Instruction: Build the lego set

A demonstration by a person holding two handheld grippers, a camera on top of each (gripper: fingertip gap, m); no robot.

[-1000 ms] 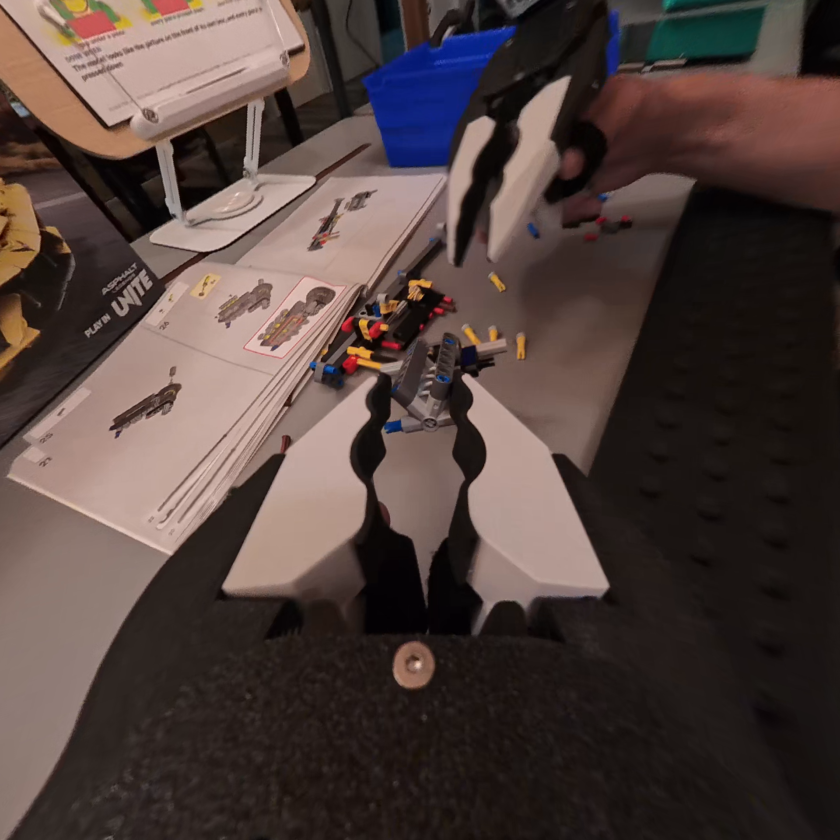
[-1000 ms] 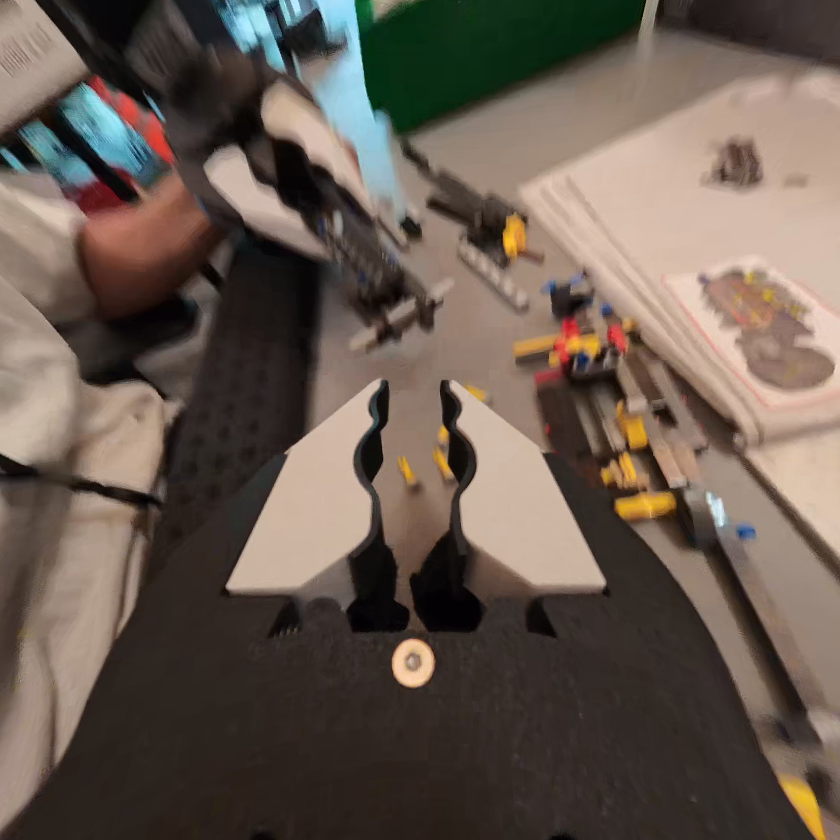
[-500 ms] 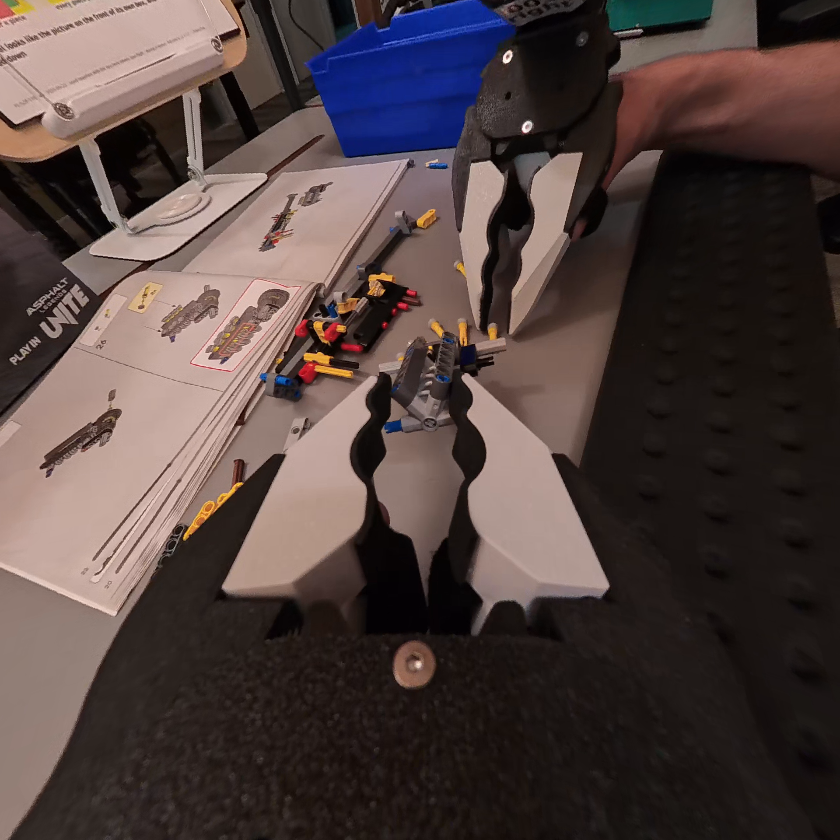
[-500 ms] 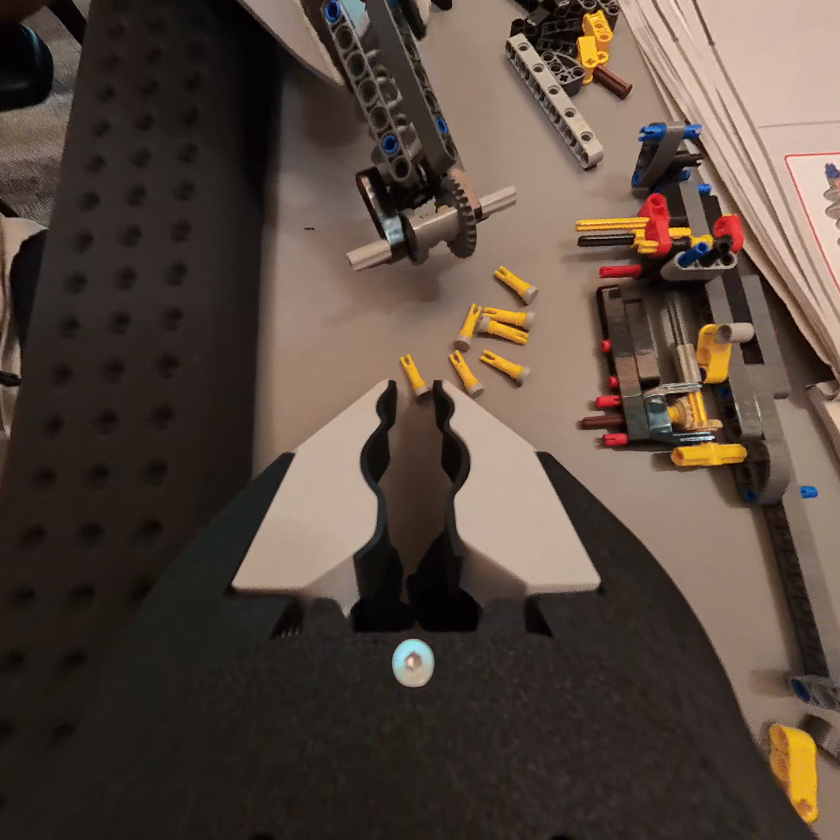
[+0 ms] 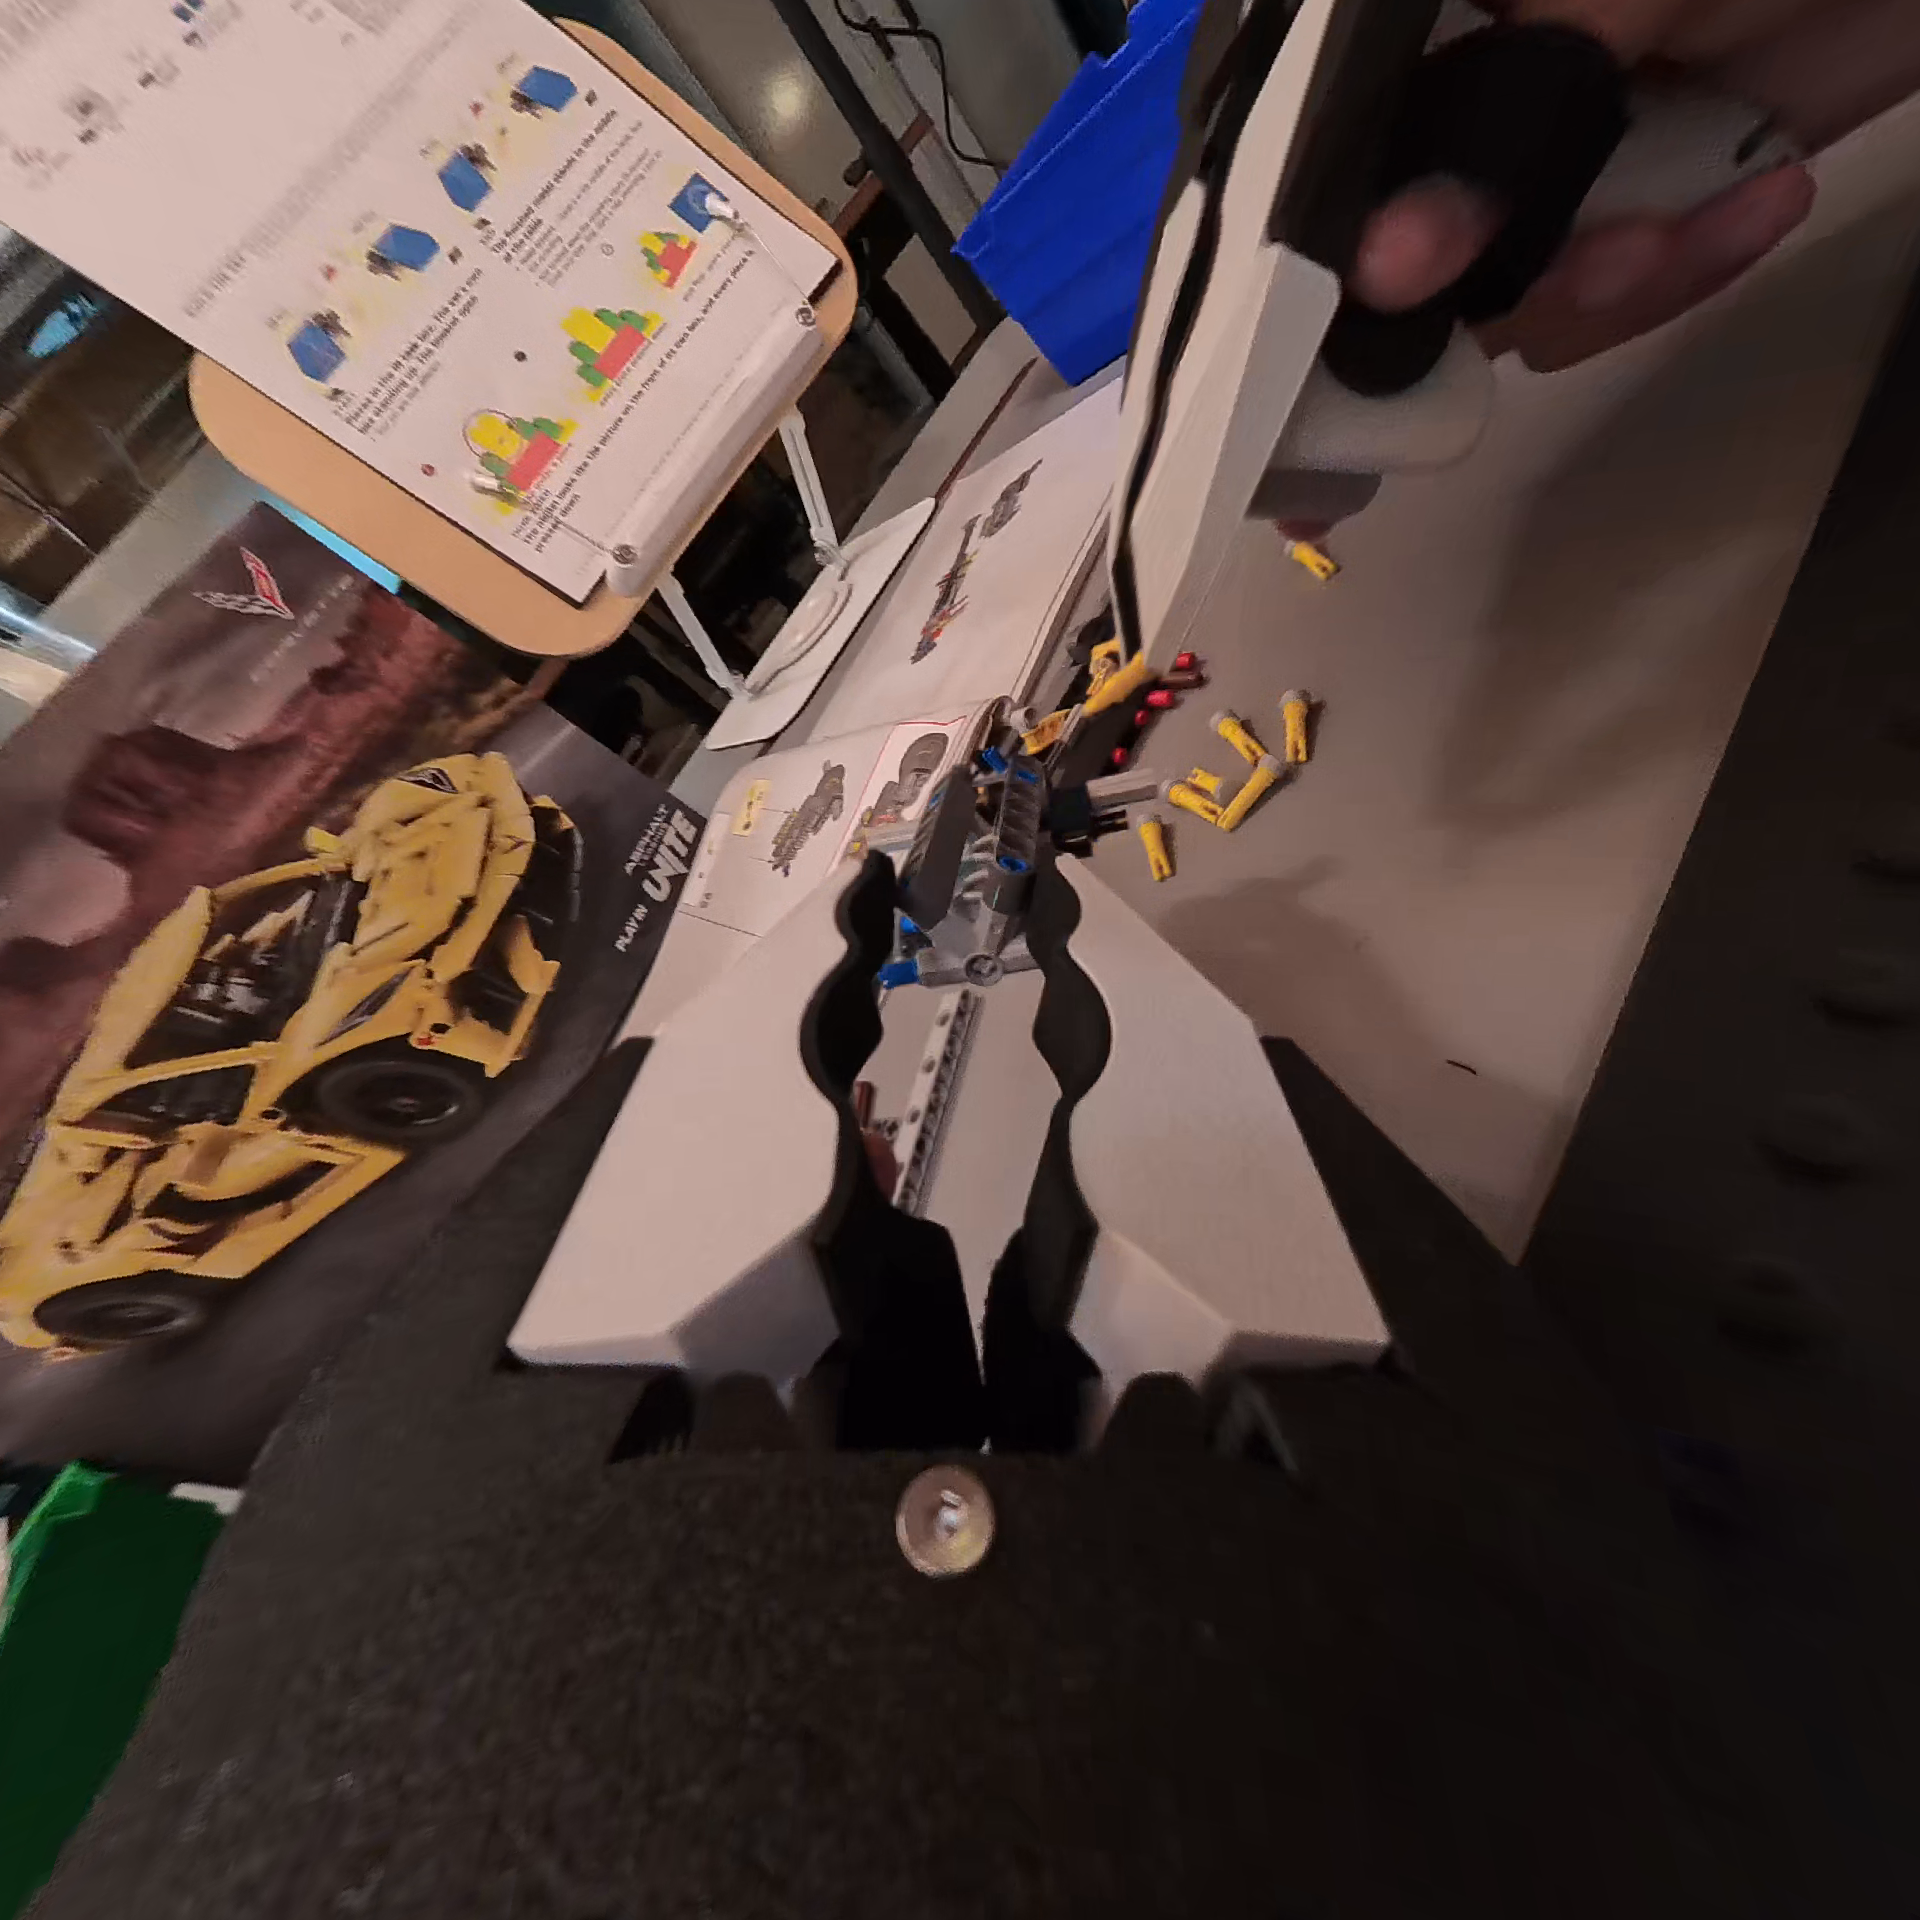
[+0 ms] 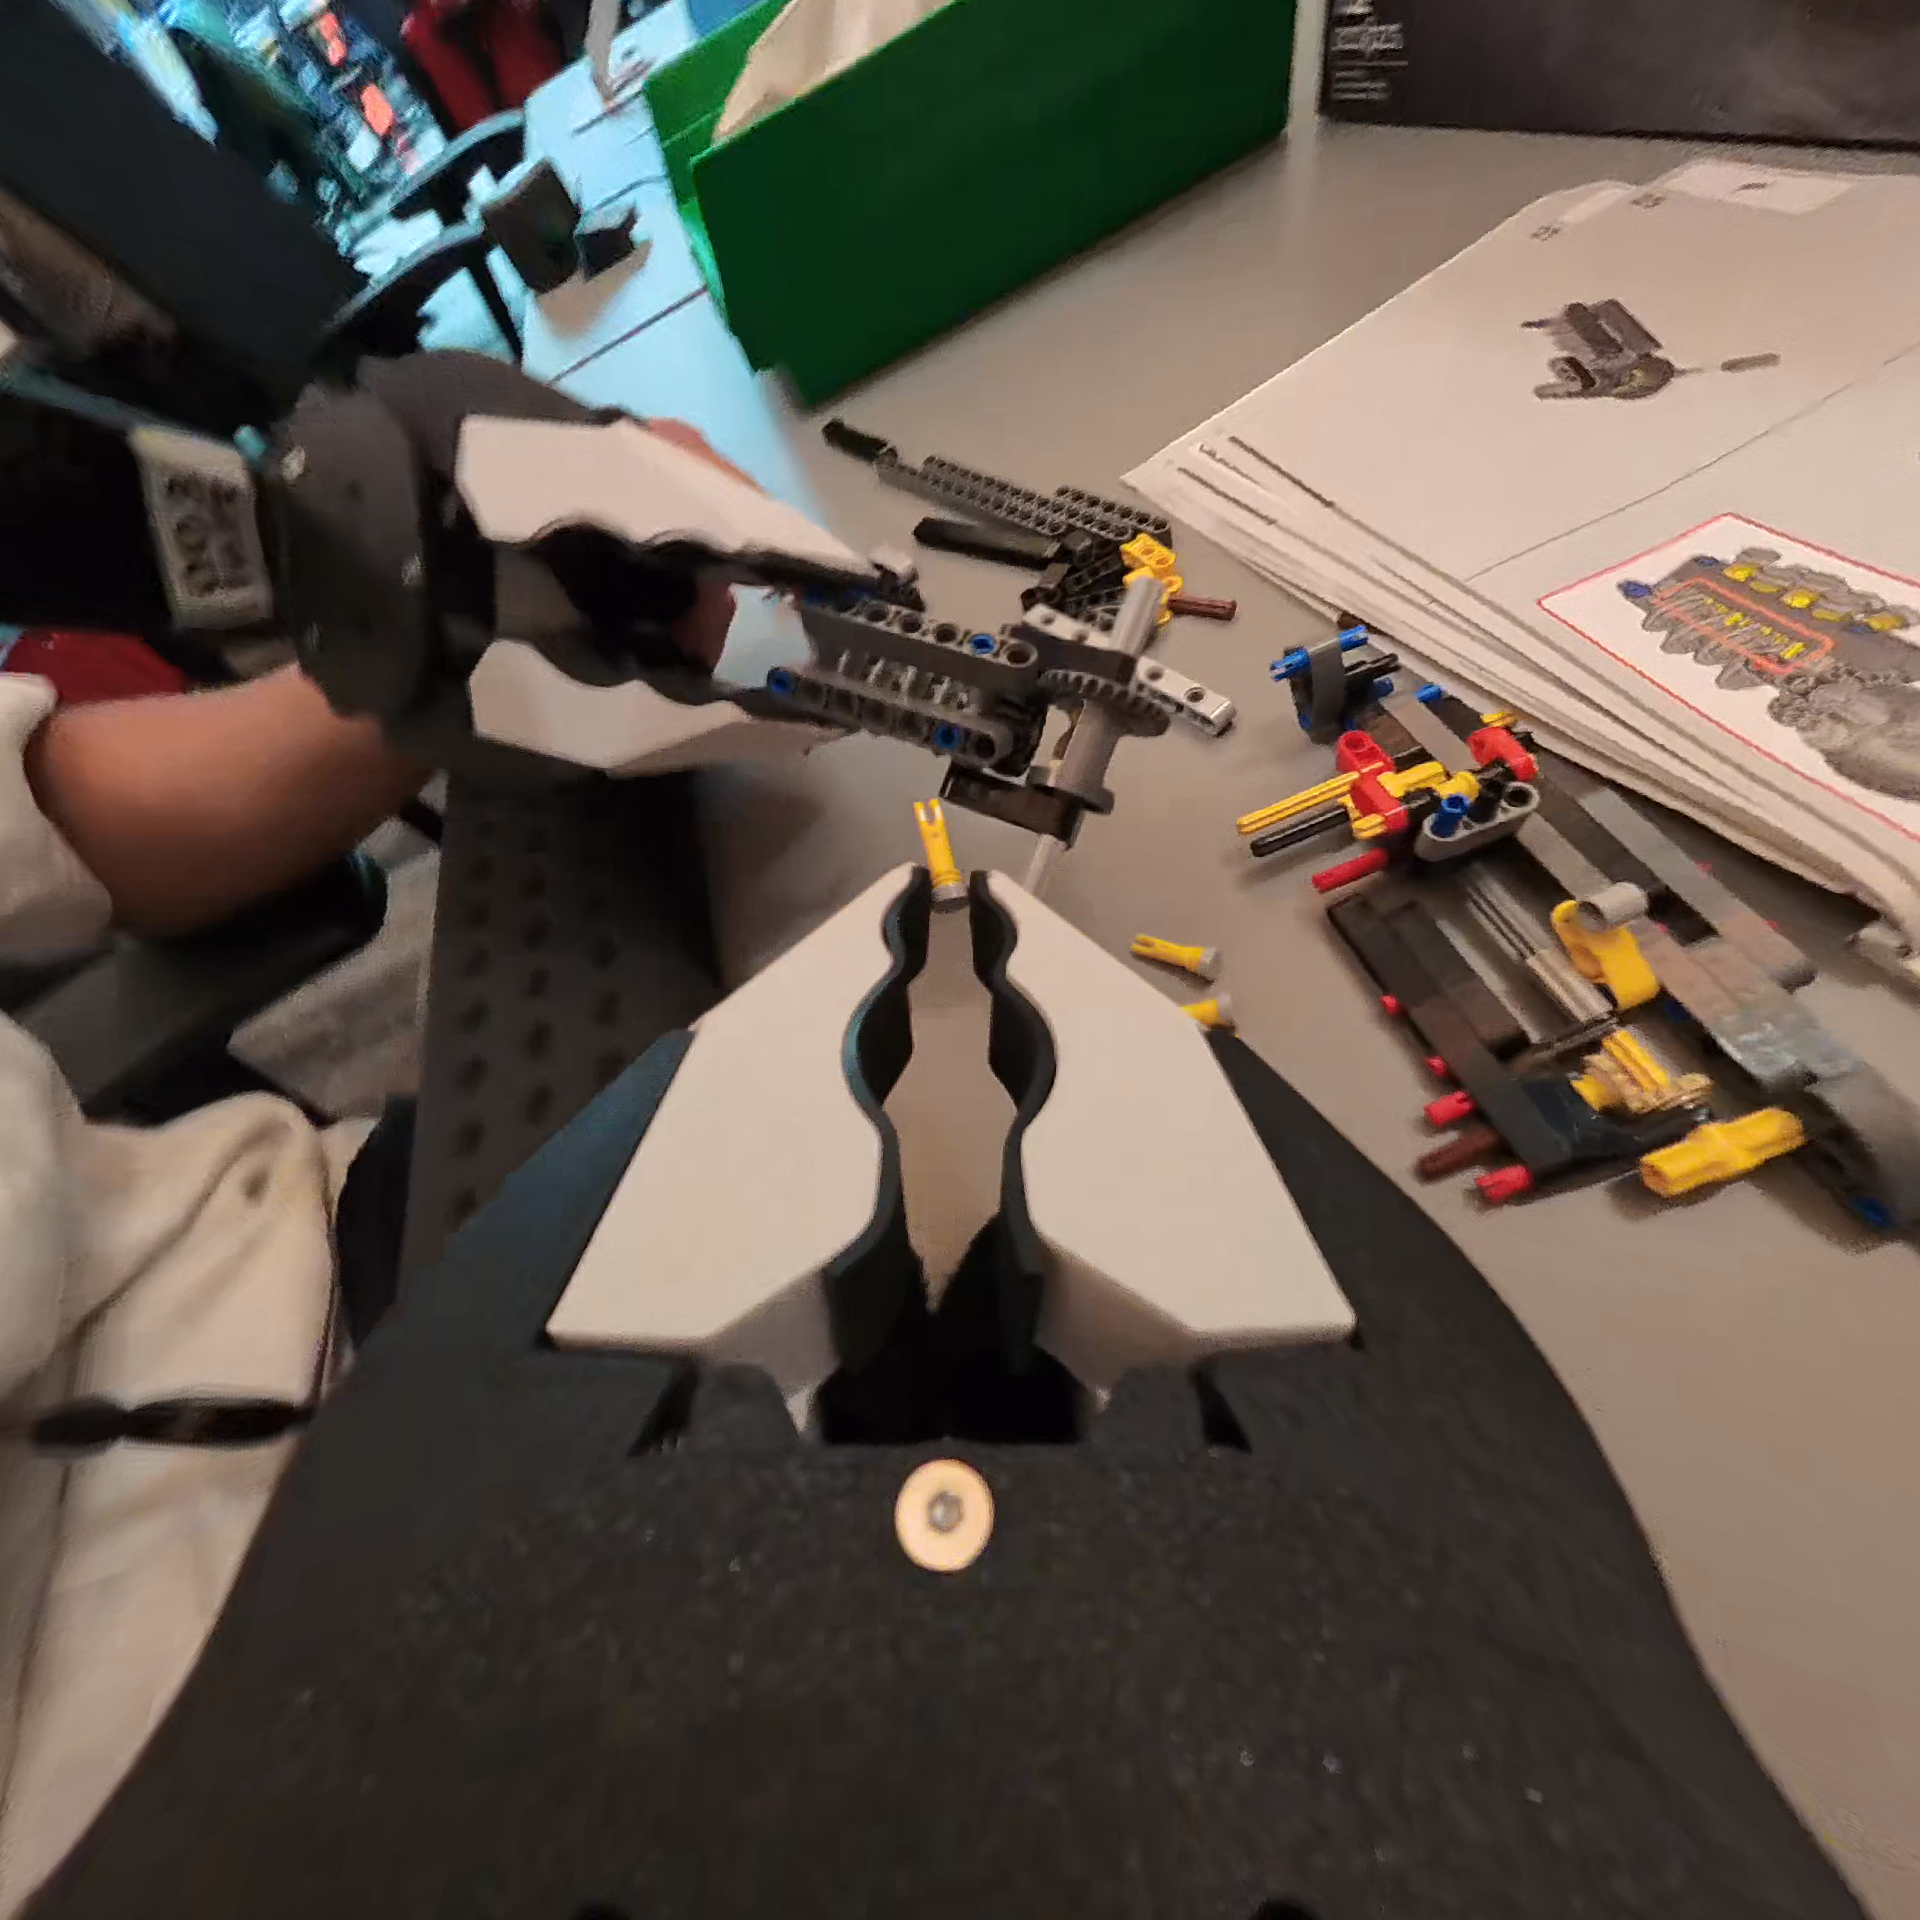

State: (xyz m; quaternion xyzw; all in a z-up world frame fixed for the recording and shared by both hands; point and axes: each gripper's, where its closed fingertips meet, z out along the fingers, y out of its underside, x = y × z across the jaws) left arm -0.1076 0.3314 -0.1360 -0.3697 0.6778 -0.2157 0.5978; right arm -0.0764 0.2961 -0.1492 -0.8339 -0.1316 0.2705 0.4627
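My left gripper (image 5: pixel 956 920) is shut on the end of a grey beam-and-gear assembly (image 5: pixel 977 847), holding it above the grey table (image 5: pixel 1403 883). In the right wrist view this gripper (image 6: pixel 831 655) comes in from the left with the assembly (image 6: pixel 935 686) pointing right. My right gripper (image 6: pixel 945 891) is shut on a small yellow pin (image 6: pixel 938 842) that sticks up from its tips, just below the assembly. In the left wrist view the right gripper (image 5: pixel 1127 634) hangs tips-down at the upper right. Loose yellow pins (image 5: pixel 1236 779) lie on the table.
A larger black, grey and yellow chassis assembly (image 6: pixel 1558 987) lies beside the open instruction booklet (image 6: pixel 1558 416). A black perforated mat (image 6: pixel 551 987) runs along the table edge. A green bin (image 6: pixel 987 156), a blue bin (image 5: pixel 1070 208), a sheet stand (image 5: pixel 468 260) and the set box (image 5: pixel 312 987) stand around.
My right gripper dropped to the loose pins, shut on one yellow pin and lifted it toward the assembly. My left gripper swung and tilted, still holding the assembly.
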